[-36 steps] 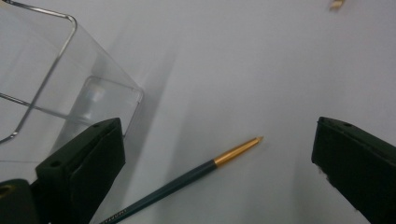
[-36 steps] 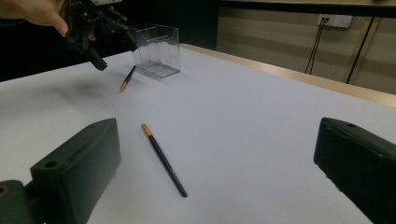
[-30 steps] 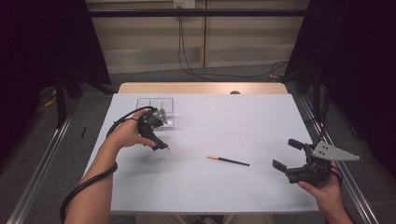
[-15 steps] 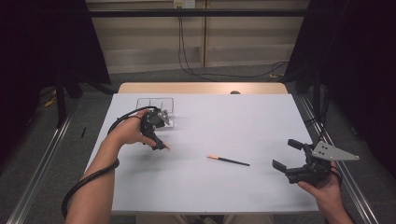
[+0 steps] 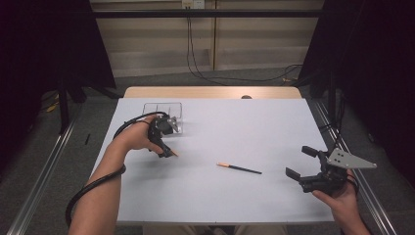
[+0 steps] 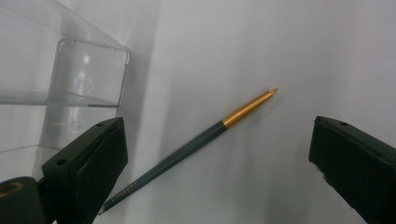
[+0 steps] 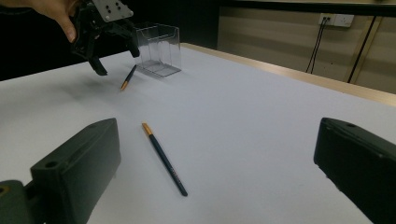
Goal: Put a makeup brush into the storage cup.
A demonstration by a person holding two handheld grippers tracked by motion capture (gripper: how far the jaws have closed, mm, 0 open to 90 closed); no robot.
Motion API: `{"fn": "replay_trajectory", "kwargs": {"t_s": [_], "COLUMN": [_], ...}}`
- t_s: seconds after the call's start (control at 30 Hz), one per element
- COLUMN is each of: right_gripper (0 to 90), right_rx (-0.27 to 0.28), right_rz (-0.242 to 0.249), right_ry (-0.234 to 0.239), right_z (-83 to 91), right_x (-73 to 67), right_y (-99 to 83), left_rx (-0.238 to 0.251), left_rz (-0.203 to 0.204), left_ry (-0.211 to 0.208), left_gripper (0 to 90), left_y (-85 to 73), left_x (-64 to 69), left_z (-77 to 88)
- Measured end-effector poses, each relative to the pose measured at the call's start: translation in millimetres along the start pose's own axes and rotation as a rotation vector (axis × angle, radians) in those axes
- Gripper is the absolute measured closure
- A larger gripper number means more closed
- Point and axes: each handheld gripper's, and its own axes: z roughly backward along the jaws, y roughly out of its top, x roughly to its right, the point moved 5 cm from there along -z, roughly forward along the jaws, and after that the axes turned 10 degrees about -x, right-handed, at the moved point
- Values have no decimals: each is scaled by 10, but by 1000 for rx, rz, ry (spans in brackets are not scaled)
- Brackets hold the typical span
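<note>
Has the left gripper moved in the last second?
Barely: the left gripper holds nearly the same spot beside the clear organizer, over the pencil.

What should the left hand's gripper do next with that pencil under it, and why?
Probably lower and close on the pencil. The left gripper hangs above it with jaws open and apart from it, the pencil lying flat between them on the table, beside the clear holder.

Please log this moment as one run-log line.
left gripper: open over dark gold-tipped pencil | right gripper: open, idle | clear plastic holder: nearby
</note>
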Motion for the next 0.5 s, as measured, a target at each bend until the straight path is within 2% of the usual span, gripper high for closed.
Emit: {"fn": "replay_trajectory", "kwargs": {"t_s": [0.07,0.23,0.27,0.4,0.43,0.5], "right_gripper": [0,0,0,0,0,0], "right_rx": [-1,-2,-1,-1,-1,-2], "right_rz": [0,0,0,0,0,0], "right_ry": [0,1,3,1,1,1], "right_z": [0,-1,-1,0,0,-2], "right_x": [0,-3,-4,-1,-1,1], "right_y": [0,-1,-1,-1,-1,-3], "left_rx": [-4,-27,-14,-27,-38,-36], "left_rz": [5,-22,-8,-27,-42,-38], "left_ry": [2,1,-1,1,4,-5], "left_gripper": [46,50,50,56,60,63], "left_y": [2,10,17,24,21,22], "left_x": [11,6,17,15,8,14], "left_z": [-11,-26,-35,-45,-44,-53]}}
